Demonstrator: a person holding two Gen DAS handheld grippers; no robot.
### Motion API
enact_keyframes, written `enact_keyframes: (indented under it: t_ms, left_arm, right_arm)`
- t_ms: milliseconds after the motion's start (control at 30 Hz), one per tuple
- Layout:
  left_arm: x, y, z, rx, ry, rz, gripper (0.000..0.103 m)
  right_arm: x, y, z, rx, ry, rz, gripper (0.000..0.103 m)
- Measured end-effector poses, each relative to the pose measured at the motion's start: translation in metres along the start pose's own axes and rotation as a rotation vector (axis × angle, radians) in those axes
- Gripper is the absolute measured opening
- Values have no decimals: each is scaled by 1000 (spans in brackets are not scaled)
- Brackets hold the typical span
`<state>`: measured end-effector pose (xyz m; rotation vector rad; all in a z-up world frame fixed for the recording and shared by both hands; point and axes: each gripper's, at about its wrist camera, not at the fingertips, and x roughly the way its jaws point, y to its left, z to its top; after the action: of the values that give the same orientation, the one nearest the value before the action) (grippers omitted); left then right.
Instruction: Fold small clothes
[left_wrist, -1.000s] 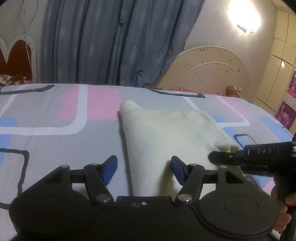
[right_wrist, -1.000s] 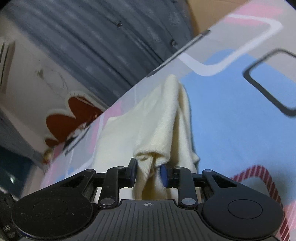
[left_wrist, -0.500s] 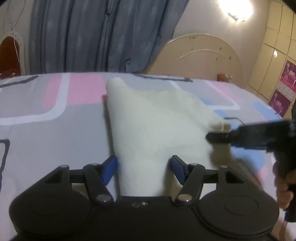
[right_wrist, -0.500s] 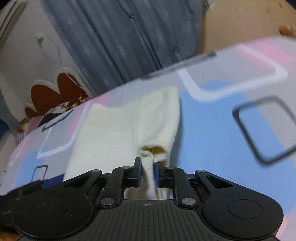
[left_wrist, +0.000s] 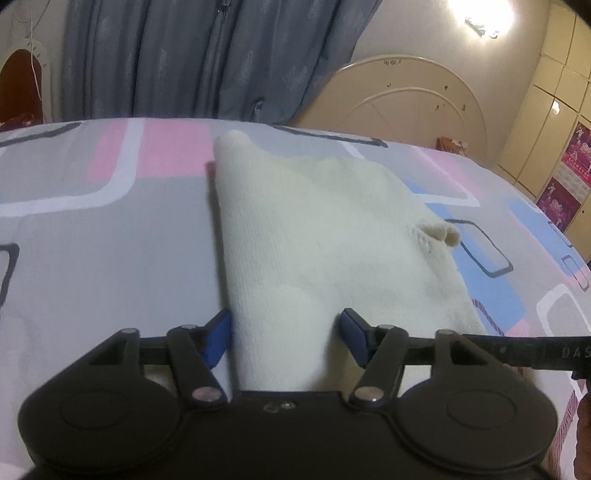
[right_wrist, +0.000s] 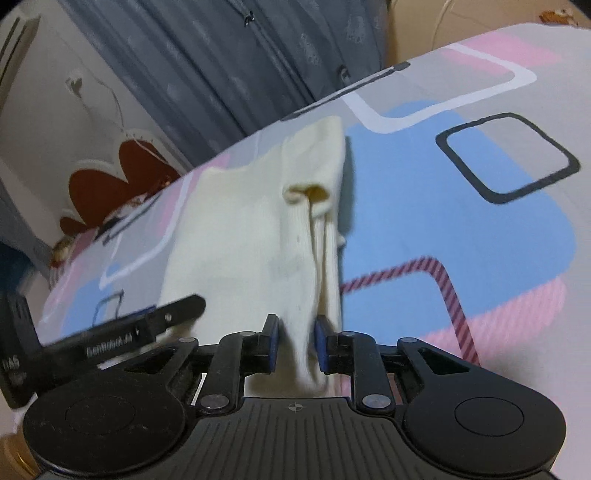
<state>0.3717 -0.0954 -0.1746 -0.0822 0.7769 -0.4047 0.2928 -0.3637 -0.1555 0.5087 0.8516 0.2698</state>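
Observation:
A cream knitted garment (left_wrist: 314, 236) lies folded on the patterned bedsheet (left_wrist: 92, 240); it also shows in the right wrist view (right_wrist: 251, 229). My left gripper (left_wrist: 284, 332) is open, its blue pads on either side of the garment's near end. My right gripper (right_wrist: 295, 341) has its jaws slightly apart around the garment's near edge, the cloth hanging loosely between the pads. Its finger shows in the left wrist view (left_wrist: 524, 354), low beside the garment's right edge. The left gripper's finger shows in the right wrist view (right_wrist: 147, 325).
Grey-blue curtains (left_wrist: 207, 59) hang behind the bed. A cream arched headboard (left_wrist: 410, 92) stands at the back right, cupboards (left_wrist: 554, 103) beyond it. A red heart-shaped chair back (right_wrist: 110, 184) is at the left.
My right gripper has drawn back along the garment's right edge toward its near end, and its jaws have loosened. My left gripper stays open and has shifted closer over the near end.

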Motion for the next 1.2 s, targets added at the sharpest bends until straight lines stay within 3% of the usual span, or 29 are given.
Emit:
enact_keyframes:
  t_ms: [67, 167, 267, 467, 600, 667, 833, 933, 1200]
  left_arm:
    - [-3, -1, -2, -7, 5, -5, 56]
    - [-2, 1, -4, -7, 17, -12, 56]
    - [-5, 0, 1, -1, 31, -4, 59]
    - [-19, -6, 19, 48, -18, 43, 63]
    - [-21, -8, 40, 52, -52, 51, 63]
    - [-20, -10, 51, 60, -73, 40, 63]
    - [-9, -14, 75, 81, -102, 32, 62]
    - [4, -17, 85, 91, -105, 31, 62]
    - [56, -7, 93, 29, -43, 29, 62]
  right_arm:
    - [-7, 2, -2, 15, -11, 19, 7]
    - [-3, -5, -11, -2, 21, -24, 6]
    - [-4, -5, -4, -15, 32, -6, 6]
    - [-22, 0, 14, 3, -70, -11, 10]
    - [-20, 11, 40, -23, -138, -21, 23]
    - [-17, 18, 52, -45, -164, -27, 36]
    - [3, 39, 82, -139, -242, -117, 35]
    - [26, 46, 97, -187, -214, -155, 24]
    - [82, 40, 119, -173, -170, -218, 24]
